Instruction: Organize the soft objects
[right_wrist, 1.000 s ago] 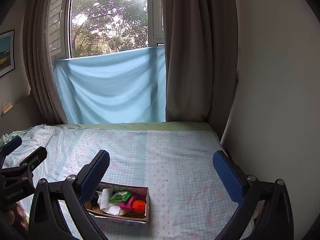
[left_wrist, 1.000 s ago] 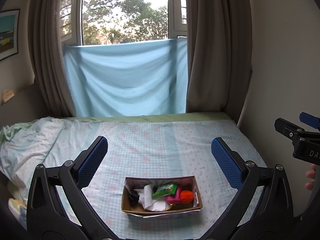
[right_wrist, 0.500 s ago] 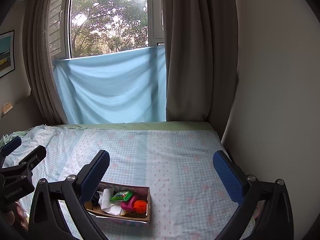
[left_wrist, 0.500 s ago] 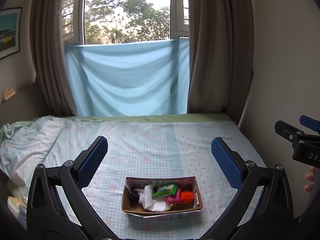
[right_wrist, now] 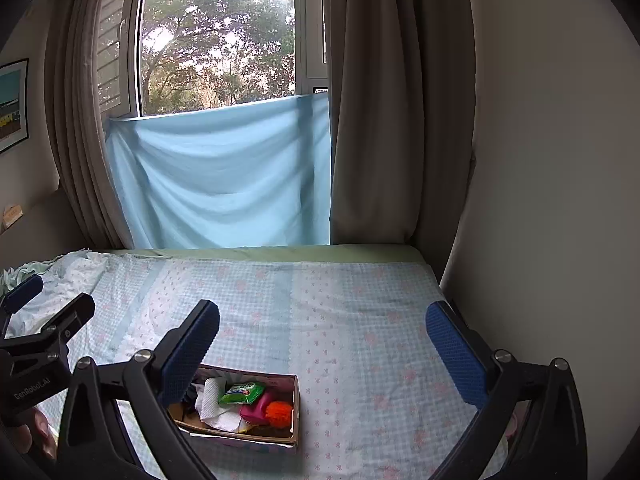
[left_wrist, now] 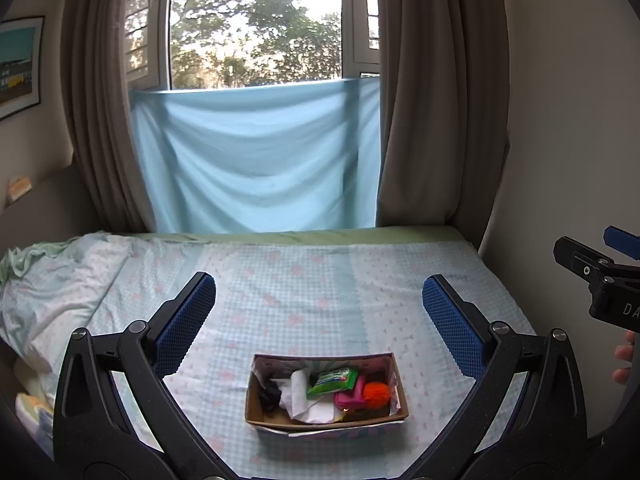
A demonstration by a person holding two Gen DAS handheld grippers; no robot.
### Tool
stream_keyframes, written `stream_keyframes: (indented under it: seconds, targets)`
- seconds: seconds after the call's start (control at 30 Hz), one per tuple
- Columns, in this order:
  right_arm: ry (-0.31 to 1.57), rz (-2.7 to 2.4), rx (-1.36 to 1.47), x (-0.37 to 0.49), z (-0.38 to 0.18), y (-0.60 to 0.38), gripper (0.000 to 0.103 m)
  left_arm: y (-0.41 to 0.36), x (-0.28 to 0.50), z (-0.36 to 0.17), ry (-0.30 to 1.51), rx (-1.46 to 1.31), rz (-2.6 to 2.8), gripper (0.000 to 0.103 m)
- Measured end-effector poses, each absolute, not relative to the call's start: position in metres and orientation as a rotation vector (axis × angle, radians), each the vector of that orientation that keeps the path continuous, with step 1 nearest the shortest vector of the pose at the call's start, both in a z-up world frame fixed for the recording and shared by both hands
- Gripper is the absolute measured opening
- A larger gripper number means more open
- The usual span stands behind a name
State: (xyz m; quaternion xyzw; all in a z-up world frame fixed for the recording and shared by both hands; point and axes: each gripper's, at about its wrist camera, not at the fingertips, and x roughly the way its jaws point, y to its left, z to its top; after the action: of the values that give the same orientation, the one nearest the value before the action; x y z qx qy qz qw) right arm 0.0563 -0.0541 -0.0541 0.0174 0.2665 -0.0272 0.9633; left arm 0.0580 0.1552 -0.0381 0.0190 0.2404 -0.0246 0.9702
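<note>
Your left gripper (left_wrist: 319, 312) and right gripper (right_wrist: 322, 338) hang spread wide, empty, above the bed (left_wrist: 320, 280). The cardboard box (left_wrist: 326, 424) of soft objects lies below, centred under your left, its long axis left-right

Blue sheet (left_wrist: 256, 160), curtains (left_wrist: 432, 120), picture (left_wrist: 18, 64)

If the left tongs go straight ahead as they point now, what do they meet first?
Probably the bed, beyond the box, which lies lower in view. The left tongs are open and empty; depth is unclear.
</note>
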Motion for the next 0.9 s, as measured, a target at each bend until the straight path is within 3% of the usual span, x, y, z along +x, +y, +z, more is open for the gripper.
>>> stream_keyframes:
  seconds: [0.9]
  targets:
    - [0.558, -0.062, 0.045, 0.055, -0.057, -0.049, 0.103, 0.168, 0.061, -0.048, 0.465, -0.016, 0.009, 0.103]
